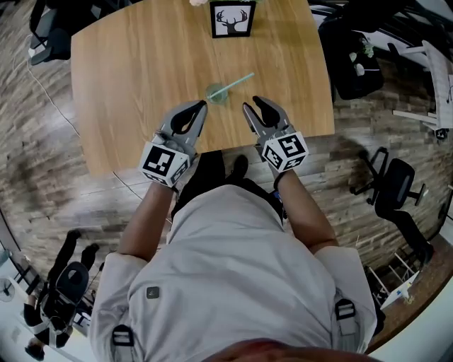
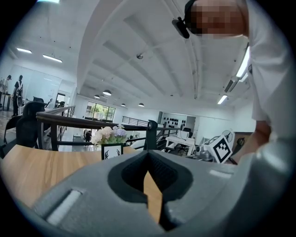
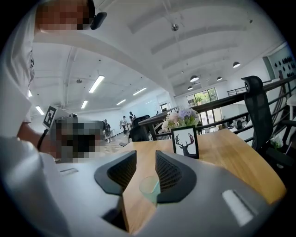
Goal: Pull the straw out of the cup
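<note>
From the head view I see the wooden table (image 1: 127,85) with the clear greenish cup (image 1: 216,94) standing upright on it, nearer the person's edge than the far one. The pale green straw (image 1: 239,81) sits in the cup and leans away toward the right side of the table. Both grippers hover over the near edge, one on either side of the cup and just short of it. The left gripper (image 1: 202,106) has its jaws together: in the left gripper view the dark pads meet at the tips, only a wedge of bare tabletop shows beneath them, and nothing sits between them. The right gripper (image 1: 251,103) has its jaws apart. In the right gripper view the cup shows through the gap, low and against the right-hand pad, lying beyond the tips with neither pad pressing on it. I cannot make out the straw in that view. At the far end of the table stands a small black-framed deer picture (image 1: 232,19), with a bunch of pale flowers (image 3: 179,118) just behind it. A black office chair (image 1: 393,185) stands on the wood floor off to the right, well apart from the table.
</note>
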Action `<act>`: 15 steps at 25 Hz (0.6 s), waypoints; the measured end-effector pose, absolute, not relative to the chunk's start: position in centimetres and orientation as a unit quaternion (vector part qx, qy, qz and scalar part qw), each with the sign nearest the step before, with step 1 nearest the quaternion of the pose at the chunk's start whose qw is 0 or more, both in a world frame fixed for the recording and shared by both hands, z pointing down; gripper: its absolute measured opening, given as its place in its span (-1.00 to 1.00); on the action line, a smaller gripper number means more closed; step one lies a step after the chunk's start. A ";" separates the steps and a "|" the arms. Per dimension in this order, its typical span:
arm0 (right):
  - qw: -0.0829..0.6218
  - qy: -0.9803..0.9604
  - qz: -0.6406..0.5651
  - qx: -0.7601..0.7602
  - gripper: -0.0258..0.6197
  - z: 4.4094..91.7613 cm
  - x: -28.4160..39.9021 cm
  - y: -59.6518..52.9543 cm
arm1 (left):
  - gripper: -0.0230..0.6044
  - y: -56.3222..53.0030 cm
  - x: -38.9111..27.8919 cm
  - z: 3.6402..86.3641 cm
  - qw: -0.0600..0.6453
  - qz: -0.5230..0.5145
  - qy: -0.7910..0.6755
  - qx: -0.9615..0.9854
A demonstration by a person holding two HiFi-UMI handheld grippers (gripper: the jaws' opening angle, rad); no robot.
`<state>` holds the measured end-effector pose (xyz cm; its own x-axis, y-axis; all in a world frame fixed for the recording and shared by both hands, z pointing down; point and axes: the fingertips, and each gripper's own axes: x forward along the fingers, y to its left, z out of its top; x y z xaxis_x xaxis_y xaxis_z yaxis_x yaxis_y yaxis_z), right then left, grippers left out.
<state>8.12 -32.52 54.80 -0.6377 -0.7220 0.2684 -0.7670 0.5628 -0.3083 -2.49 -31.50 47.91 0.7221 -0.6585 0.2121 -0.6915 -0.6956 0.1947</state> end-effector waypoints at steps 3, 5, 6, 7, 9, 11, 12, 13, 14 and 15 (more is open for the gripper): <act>0.065 -0.876 0.214 0.426 -0.47 56.7 7.5 -33.7 | -0.91 -32.7 -2.9 48.9 0.137 0.067 -0.360 0.921; 0.071 -0.873 0.222 0.429 -0.46 58.2 7.2 -34.4 | -0.91 -33.6 -3.1 49.7 0.140 0.070 -0.356 0.921; 0.075 -0.871 0.227 0.430 -0.46 59.0 7.1 -34.7 | -0.91 -33.9 -3.2 50.1 0.141 0.071 -0.355 0.921; 0.078 -0.869 0.232 0.430 -0.45 59.7 6.9 -35.0 | -0.91 -34.3 -3.3 50.5 0.142 0.072 -0.355 0.921; 0.085 -0.865 0.241 0.431 -0.45 61.0 6.6 -35.4 | -0.91 -34.9 -3.6 51.2 0.146 0.074 -0.354 0.921; 0.091 -0.862 0.250 0.432 -0.45 62.2 6.2 -35.9 | -0.91 -35.4 -3.8 51.9 0.151 0.077 -0.351 0.921; 0.094 -0.860 0.253 0.432 -0.45 62.8 6.0 -36.1 | -0.92 -35.6 -3.9 52.2 0.153 0.078 -0.350 0.921; 0.097 -0.859 0.257 0.433 -0.45 63.4 5.8 -36.4 | -0.91 -35.9 -4.1 52.6 0.156 0.079 -0.349 0.921; 0.100 -0.856 0.261 0.434 -0.44 63.9 5.7 -36.7 | -0.91 -36.1 -4.2 52.9 0.158 0.081 -0.348 0.920; 0.102 -0.854 0.266 0.435 -0.44 64.5 5.7 -37.0 | -0.91 -36.3 -4.2 53.2 0.161 0.082 -0.348 0.920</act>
